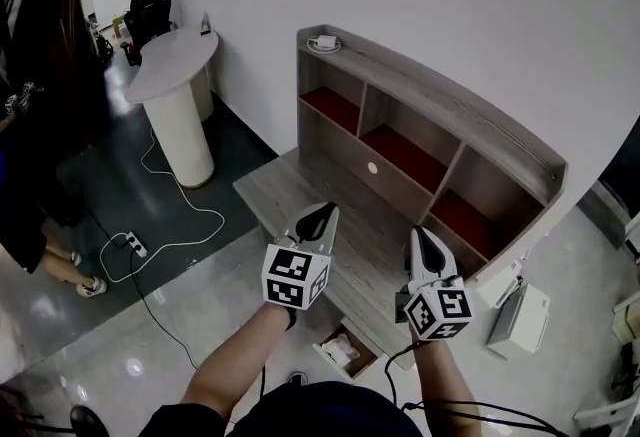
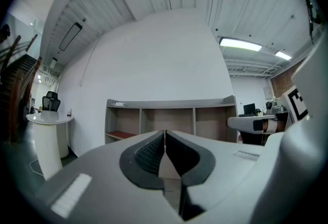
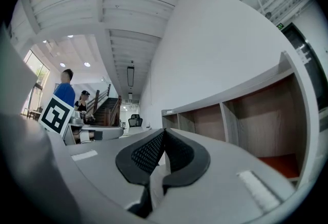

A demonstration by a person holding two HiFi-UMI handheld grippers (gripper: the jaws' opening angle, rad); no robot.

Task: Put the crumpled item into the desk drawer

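Observation:
Both grippers hang side by side above the front edge of a wooden desk and point at its shelf unit. My left gripper is shut, its dark pads meeting at the tips with nothing between them. My right gripper is also shut and empty. Below the desk's front edge, between my forearms, a small drawer stands pulled out. Something white and crumpled lies inside it. The left gripper view also shows the right gripper off to the right.
The shelf unit has several open compartments with red floors; a small white object lies on its top. A round white table stands at the left, with a power strip and cable on the floor. A person stands far left; a white box sits at the right.

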